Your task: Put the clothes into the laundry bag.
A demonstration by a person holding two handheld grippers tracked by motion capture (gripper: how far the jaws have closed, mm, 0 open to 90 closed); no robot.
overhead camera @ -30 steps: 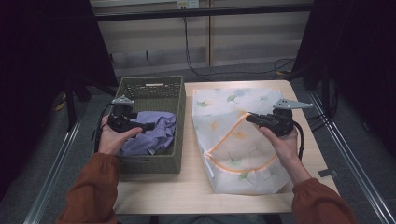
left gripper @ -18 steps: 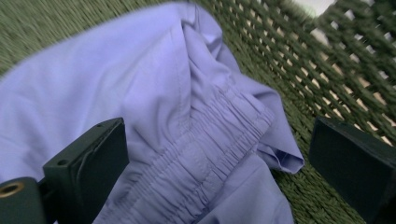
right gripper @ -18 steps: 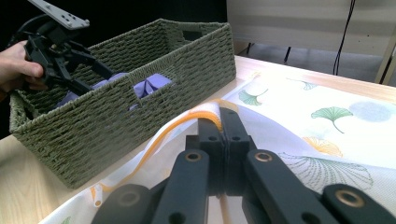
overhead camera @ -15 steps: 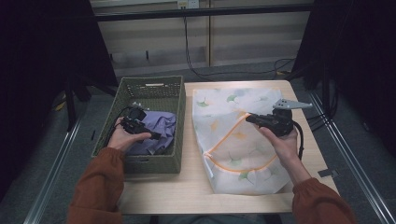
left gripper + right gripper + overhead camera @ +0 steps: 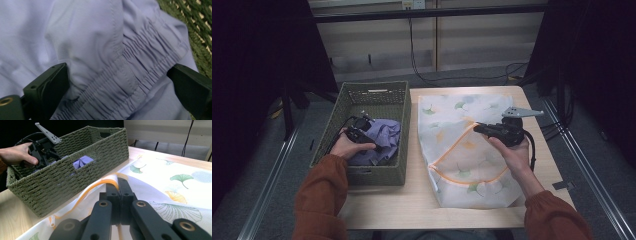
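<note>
You are reaching your left gripper [image 5: 371, 131] down into the green woven basket [image 5: 398, 165], its jaws spread wide over the lilac garment [image 5: 100, 50] lying inside, straddling the elastic waistband [image 5: 135, 80] without pinching it. Just right of the basket, your right gripper [image 5: 117, 185] is clamping fully closed on the orange-trimmed edge [image 5: 85, 192] of the leaf-print bag [image 5: 472, 150].

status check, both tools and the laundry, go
Left tool open, jaws astride lilac garment in green basket. Right tool shut on orange rim of leaf-print bag. Nothing in the way.
</note>
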